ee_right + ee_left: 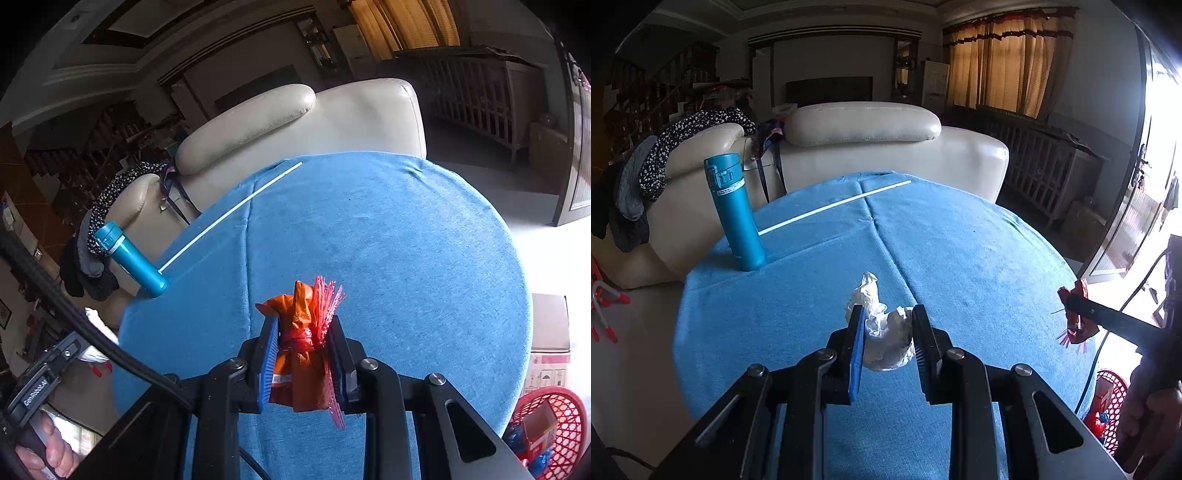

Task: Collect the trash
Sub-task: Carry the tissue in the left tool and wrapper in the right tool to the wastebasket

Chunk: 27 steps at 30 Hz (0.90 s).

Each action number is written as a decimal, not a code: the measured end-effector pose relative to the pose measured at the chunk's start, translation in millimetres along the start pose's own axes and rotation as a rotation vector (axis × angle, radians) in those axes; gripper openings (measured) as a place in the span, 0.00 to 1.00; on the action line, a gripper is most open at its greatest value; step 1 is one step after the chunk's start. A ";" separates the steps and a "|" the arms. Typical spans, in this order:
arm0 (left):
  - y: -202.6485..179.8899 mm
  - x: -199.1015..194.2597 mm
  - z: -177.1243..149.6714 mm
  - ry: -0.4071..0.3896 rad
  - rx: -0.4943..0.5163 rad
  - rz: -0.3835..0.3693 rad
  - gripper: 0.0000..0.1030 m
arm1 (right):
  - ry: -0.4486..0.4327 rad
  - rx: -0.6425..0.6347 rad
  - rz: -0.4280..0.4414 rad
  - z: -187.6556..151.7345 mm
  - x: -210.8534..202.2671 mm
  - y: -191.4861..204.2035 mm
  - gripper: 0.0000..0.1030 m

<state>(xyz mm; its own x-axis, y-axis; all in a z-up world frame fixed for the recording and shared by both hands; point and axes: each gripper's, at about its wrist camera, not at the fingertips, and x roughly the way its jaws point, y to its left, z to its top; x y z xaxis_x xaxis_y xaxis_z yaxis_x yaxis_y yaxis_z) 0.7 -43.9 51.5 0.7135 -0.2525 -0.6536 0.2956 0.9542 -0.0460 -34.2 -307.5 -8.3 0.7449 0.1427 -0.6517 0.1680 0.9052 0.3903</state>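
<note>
My left gripper [887, 314] is shut on a crumpled white tissue [882, 332] over the blue tablecloth [979, 258]. My right gripper [301, 325] is shut on an orange wrapper bundled in red net [303, 354] and holds it above the cloth [406, 240]. The right gripper with that bundle [1076, 314] also shows at the table's right edge in the left wrist view. A red mesh basket [569, 417] holding trash stands on the floor at the right, below the table; it also shows in the left wrist view [1113, 402].
A teal flask [735, 214] stands at the table's left edge, also seen in the right wrist view [129, 258]. A long white straw [834, 206] lies across the far cloth. A cream sofa [886, 147] stands behind the table. A cardboard box [550, 343] sits by the basket.
</note>
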 end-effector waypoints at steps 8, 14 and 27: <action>-16.4 8.5 2.2 0.019 0.048 0.012 0.26 | -0.046 0.027 -0.033 -5.3 -22.9 -16.5 0.27; -40.0 13.3 2.4 0.029 0.104 0.019 0.26 | -0.077 0.082 -0.062 -10.5 -39.9 -45.2 0.27; -77.2 10.7 4.6 0.016 0.197 0.028 0.26 | -0.101 0.161 -0.066 -19.9 -55.9 -82.6 0.27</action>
<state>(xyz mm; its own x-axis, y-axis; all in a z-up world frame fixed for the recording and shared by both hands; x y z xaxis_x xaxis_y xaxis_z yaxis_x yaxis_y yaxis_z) -11.6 -120.9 51.5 0.7134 -0.2226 -0.6645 0.3955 0.9106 0.1196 -102.6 -382.3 -17.1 0.7884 0.0366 -0.6140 0.3138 0.8346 0.4527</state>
